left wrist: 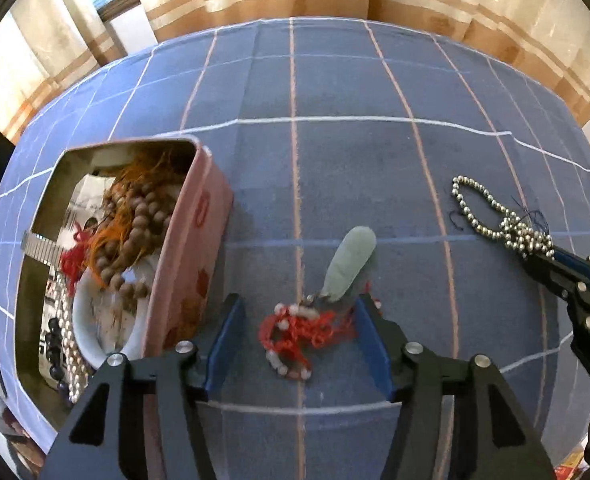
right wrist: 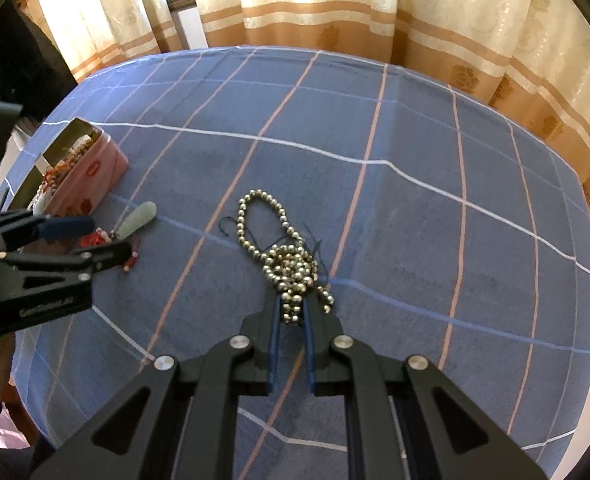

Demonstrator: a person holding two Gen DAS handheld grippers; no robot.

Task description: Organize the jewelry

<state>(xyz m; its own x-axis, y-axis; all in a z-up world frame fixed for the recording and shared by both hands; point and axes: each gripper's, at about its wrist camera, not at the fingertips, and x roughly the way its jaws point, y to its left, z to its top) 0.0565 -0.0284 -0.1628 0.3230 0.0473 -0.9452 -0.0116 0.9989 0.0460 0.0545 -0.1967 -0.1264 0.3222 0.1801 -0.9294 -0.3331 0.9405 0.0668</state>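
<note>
My right tool (right wrist: 293,308) is pinched shut on the bunched end of the silver bead strand (right wrist: 283,256), whose free loop trails forward across the blue checked surface (right wrist: 415,220). My left tool (left wrist: 299,320) stands wide open, its blue pads straddling the red cord bracelet (left wrist: 299,330) with the pale green pendant (left wrist: 351,264) lying just beyond it, both flat on the cloth beside the pink tin (left wrist: 193,264). The tin already holds brown wooden beads (left wrist: 135,232) with orange tassel threads, and other strands along its near wall. I judge the step in hand to be carrying the silver strand over to the tin. To do it well, I want to lift straight up until the trailing loop clears the cloth, so it doesn't drag or snag on the loose dark thread at the knot. I should then cross above the left tool rather than through it, and lower the beads into the open part of the tin before releasing. The left side should close only once the cord is centred between its pads, low enough to gather the red threads and not just skim them.
</note>
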